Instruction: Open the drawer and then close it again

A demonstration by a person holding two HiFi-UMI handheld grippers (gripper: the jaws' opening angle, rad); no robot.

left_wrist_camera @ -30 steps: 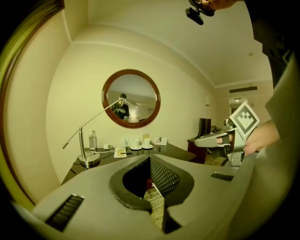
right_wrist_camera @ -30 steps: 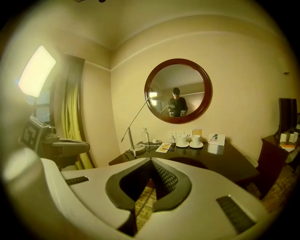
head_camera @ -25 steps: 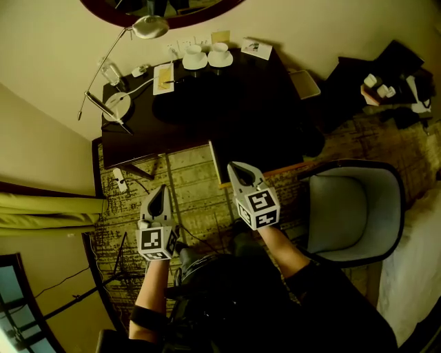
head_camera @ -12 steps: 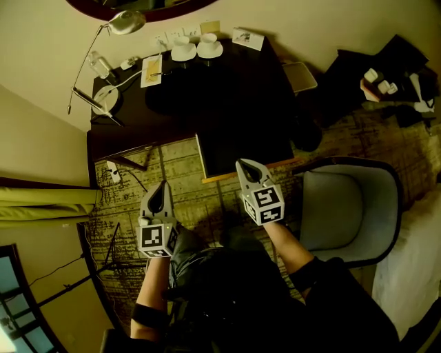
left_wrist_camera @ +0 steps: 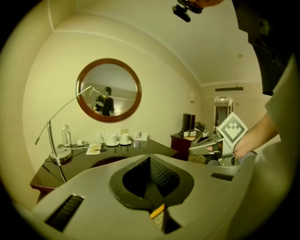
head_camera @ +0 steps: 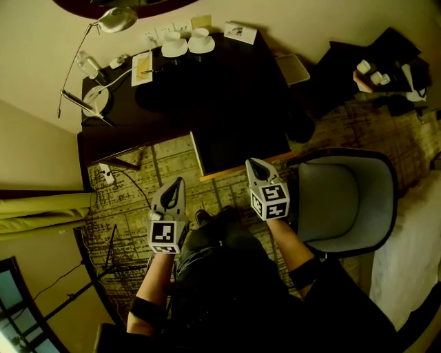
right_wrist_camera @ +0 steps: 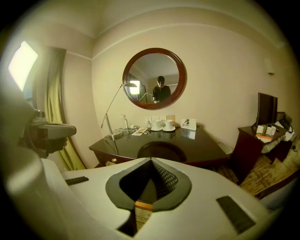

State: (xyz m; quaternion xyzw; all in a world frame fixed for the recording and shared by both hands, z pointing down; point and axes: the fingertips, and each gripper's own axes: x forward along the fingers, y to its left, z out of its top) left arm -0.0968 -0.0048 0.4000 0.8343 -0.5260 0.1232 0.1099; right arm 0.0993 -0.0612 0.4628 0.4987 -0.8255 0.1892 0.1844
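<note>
The dark desk point(head_camera: 207, 89) stands against the wall. A dark rectangular part with a light wooden front edge point(head_camera: 238, 171) juts from its near side over the carpet and looks like the drawer pulled out. My right gripper point(head_camera: 256, 164) is shut and empty, with its tip right at that edge. My left gripper point(head_camera: 178, 183) is shut and empty over the carpet, left of the drawer. In the left gripper view the shut left gripper point(left_wrist_camera: 150, 157) points at the desk point(left_wrist_camera: 112, 157). The right gripper point(right_wrist_camera: 151, 160) faces the desk point(right_wrist_camera: 187, 147), where a small knob point(right_wrist_camera: 113, 161) shows.
A grey armchair point(head_camera: 344, 200) stands close on the right. Lamp point(head_camera: 114, 19), cups point(head_camera: 186, 45), bottle and papers sit at the desk's back. A power strip point(head_camera: 106, 172) and cables lie on the carpet at left. A dark cabinet point(head_camera: 372, 69) stands far right, and a round mirror point(left_wrist_camera: 108, 90) hangs above.
Both grippers drifted right in the head view while the desk slid up and left. The right gripper's tip lay over the drawer before and is now at its front edge.
</note>
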